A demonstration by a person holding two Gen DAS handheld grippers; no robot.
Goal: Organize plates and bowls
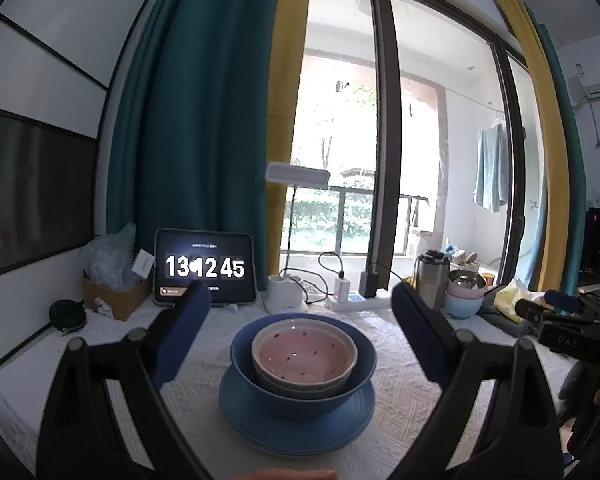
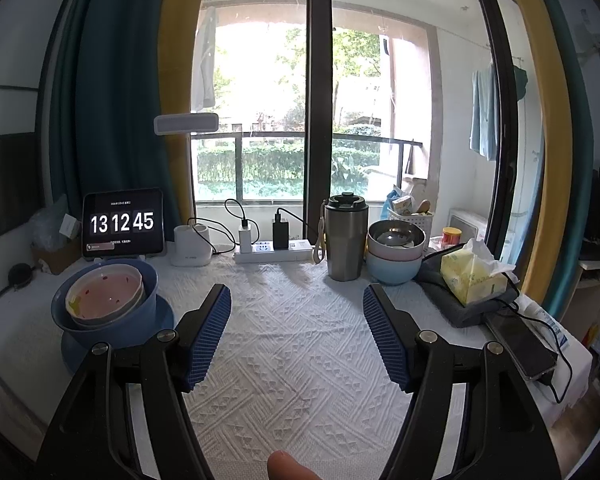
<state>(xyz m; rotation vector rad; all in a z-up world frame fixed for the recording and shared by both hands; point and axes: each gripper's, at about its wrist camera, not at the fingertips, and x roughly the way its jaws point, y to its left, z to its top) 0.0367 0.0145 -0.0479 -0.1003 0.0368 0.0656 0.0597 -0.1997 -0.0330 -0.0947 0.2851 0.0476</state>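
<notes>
- The left wrist view looks level across the surface (image 1: pixel 400 364) toward the far window, close behind the stacked bowls and plates (image 1: pixel 300 364), which sit centred between its fingers.
- The right wrist view tilts slightly down over bare cloth; the same stack (image 2: pixel 108 304) lies at its left.
- Both views share the tablet clock (image 1: pixel 205 267), the power strip (image 2: pixel 274 254) and the steel tumbler (image 2: pixel 345 236).

Cloth (image 2: pixel 296 320) ahead bare; bowl stack (image 2: pixel 108 304) left, tumbler (image 2: pixel 346 236) behind.

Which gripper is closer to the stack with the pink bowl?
Left. The left gripper opens straight toward the pink bowl; from the right gripper, the stack sits off to the left.
</notes>
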